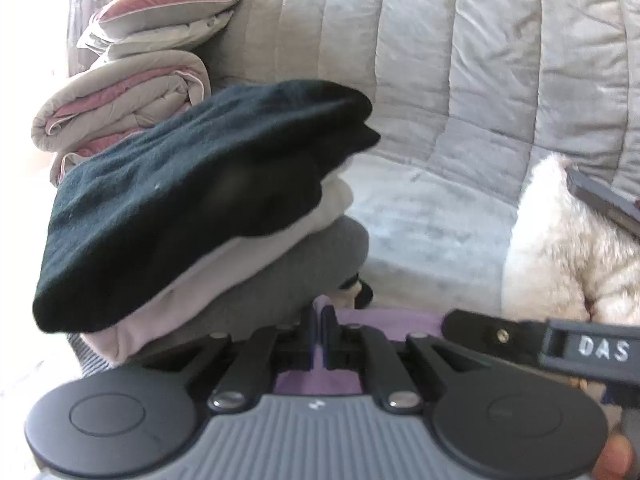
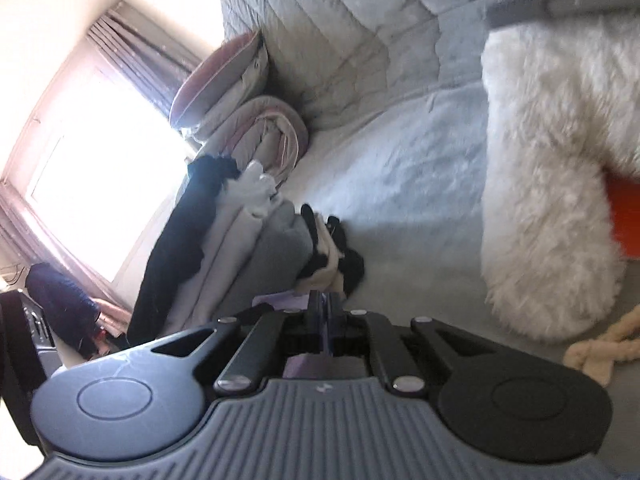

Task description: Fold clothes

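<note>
Lilac garment: a thin, pale purple cloth, smooth and lying flat in front of the left tongs, with more of it showing under the tongs' linkage; in the right wrist view only a small lilac patch shows
Left tongs: clenched, the two fingers pressed together with a fold of the lilac garment pinched between them
Right tongs: clenched too, fingers together on an edge of the same lilac garment; its arm crosses the right side of the left wrist view
Garment and tongs: both tongs grip the cloth, close to each other, low over the sofa
Folded stack: just beyond the lilac garment, to the left; a black piece on top, a pale pinkish one under it, a grey one at the bottom
Sofa: covered in a grey quilted throw; the stack rests on its seat
Rolled bedding: grey and pink, behind the stack with a cushion on top
White fluffy item: on the seat to the right, well apart from the stack
</note>
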`<state>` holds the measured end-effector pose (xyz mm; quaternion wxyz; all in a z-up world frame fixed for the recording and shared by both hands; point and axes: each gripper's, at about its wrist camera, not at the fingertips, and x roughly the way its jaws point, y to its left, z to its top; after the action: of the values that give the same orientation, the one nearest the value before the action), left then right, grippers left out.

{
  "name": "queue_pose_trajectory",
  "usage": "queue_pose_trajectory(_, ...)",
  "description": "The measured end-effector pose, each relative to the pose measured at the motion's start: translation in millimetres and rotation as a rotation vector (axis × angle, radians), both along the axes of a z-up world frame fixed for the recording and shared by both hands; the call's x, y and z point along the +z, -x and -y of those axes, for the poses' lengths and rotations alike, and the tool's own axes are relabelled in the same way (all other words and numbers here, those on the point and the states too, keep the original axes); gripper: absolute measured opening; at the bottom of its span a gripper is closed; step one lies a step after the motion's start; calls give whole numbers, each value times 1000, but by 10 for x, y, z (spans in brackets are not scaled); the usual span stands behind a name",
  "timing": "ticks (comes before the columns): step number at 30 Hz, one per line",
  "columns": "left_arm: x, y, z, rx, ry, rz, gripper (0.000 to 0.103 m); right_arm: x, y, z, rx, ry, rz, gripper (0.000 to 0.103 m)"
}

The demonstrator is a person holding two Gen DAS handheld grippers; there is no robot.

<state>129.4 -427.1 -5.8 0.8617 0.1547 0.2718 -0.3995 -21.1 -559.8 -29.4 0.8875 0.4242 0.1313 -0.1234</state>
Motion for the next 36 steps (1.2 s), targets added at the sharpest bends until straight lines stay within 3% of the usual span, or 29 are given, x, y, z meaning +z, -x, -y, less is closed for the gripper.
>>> queue_pose_trajectory(5,-221,19,123,-19,-37,-6,4,-33,-40,-8,-13,38,-89,5)
queue_pose_trajectory(11,-354,-2,202,-18,-23,-10,4,-12,-45,-27,-30,77,-113,5)
queue_pose_trajectory(15,-447,-29,244,6,-34,-13,6,-128,-140,-4,-23,58,-182,5)
queue_pose_trajectory(18,-402,-35,183,42,8,-29,19,-142,-148,6,-50,68,-203,12)
queue_pose_trajectory(20,-319,-10,89,63,47,-33,36,-119,-136,-5,-76,99,-207,14)
queue_pose_trajectory(23,-143,62,-147,89,109,-39,42,-102,-131,-20,-87,114,-196,17)
queue_pose_trajectory(24,-97,92,-239,103,120,-37,46,-96,-131,-27,-89,119,-193,23)
queue_pose_trajectory(25,-50,127,-339,125,125,-25,53,-91,-131,-35,-90,123,-189,41)
queue_pose_trajectory(26,-9,168,-442,155,122,-1,62,-87,-142,-46,-86,131,-190,47)
queue_pose_trajectory(29,93,251,-759,228,120,55,70,-77,-185,-79,-61,154,-196,47)
queue_pose_trajectory(36,327,265,-1786,425,93,65,79,-22,-278,-157,-32,177,-253,47)
